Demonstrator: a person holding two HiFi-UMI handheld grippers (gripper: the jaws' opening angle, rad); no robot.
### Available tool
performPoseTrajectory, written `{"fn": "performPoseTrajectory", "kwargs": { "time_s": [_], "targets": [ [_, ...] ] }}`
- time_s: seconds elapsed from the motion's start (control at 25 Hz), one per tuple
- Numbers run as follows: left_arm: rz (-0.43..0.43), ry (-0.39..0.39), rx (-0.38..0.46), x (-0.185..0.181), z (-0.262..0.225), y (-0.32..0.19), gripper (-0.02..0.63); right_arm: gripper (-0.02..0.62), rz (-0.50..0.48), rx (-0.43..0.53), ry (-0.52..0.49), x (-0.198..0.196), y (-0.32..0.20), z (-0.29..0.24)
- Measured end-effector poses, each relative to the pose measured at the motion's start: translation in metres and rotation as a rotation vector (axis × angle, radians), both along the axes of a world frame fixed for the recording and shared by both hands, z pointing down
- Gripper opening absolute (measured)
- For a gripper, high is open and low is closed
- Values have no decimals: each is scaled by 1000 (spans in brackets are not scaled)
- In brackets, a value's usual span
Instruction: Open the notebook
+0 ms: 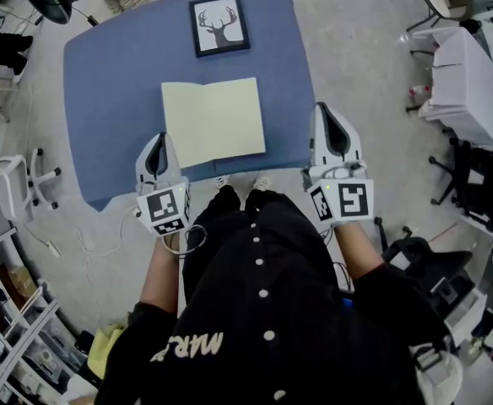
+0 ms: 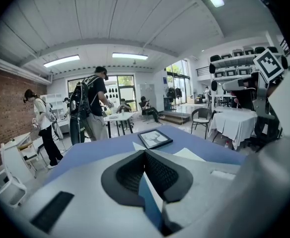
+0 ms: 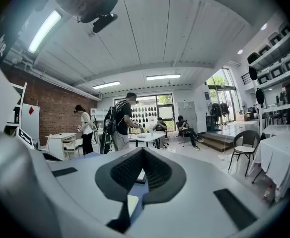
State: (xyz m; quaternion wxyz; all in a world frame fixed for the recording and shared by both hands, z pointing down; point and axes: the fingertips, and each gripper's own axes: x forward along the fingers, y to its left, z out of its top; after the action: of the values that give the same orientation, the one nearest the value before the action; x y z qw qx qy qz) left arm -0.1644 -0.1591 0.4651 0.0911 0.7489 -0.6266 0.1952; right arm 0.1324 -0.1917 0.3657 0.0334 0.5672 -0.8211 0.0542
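Already the notebook (image 1: 213, 121) is laid open, flat on the table (image 1: 111, 83), near the frame (image 1: 219, 25). The left gripper (image 1: 159, 142) and right gripper (image 1: 324, 112) are held on either side of it, jaws closed on nothing.

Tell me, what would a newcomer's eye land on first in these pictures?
The pale yellow notebook lies open and flat in the middle of the blue table. A framed deer picture sits beyond it near the far edge. At the near edge, a person holds the left gripper and the right gripper on either side of the notebook, both shut and empty.
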Motion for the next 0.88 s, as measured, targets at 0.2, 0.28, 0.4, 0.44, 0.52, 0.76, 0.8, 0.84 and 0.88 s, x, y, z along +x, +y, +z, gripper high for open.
{"fn": "performPoseTrajectory", "kwargs": {
  "time_s": [0.2, 0.28, 0.4, 0.44, 0.52, 0.76, 0.8, 0.84, 0.88],
  "targets": [
    [-6, 16, 65, -1, -39, -1, 3, 3, 13, 18, -40, 8, -1, -17],
    [-18, 35, 101, -4, -60, 1, 3, 3, 14, 28, -45, 11, -1, -24],
    [-27, 56, 167, -7, -94, 3, 3, 3, 18, 47, -43, 13, -1, -36],
    [-31, 61, 187, -8, -104, 3, 3, 3, 19, 54, -42, 13, -1, -40],
    [-45, 74, 223, -12, -124, 5, 3, 3, 20, 67, -31, 14, 0, -48],
    [-70, 100, 294, -19, -172, 12, 3, 3, 18, 103, -5, 17, 4, -72],
    [-70, 108, 300, -18, -178, 12, 3, 3, 18, 110, -7, 18, 5, -76],
    [-69, 116, 308, -18, -183, 13, 3, 3, 17, 116, -8, 19, 5, -79],
    [-67, 121, 318, -17, -188, 13, 3, 3, 17, 123, -10, 20, 5, -83]
  ]
}}
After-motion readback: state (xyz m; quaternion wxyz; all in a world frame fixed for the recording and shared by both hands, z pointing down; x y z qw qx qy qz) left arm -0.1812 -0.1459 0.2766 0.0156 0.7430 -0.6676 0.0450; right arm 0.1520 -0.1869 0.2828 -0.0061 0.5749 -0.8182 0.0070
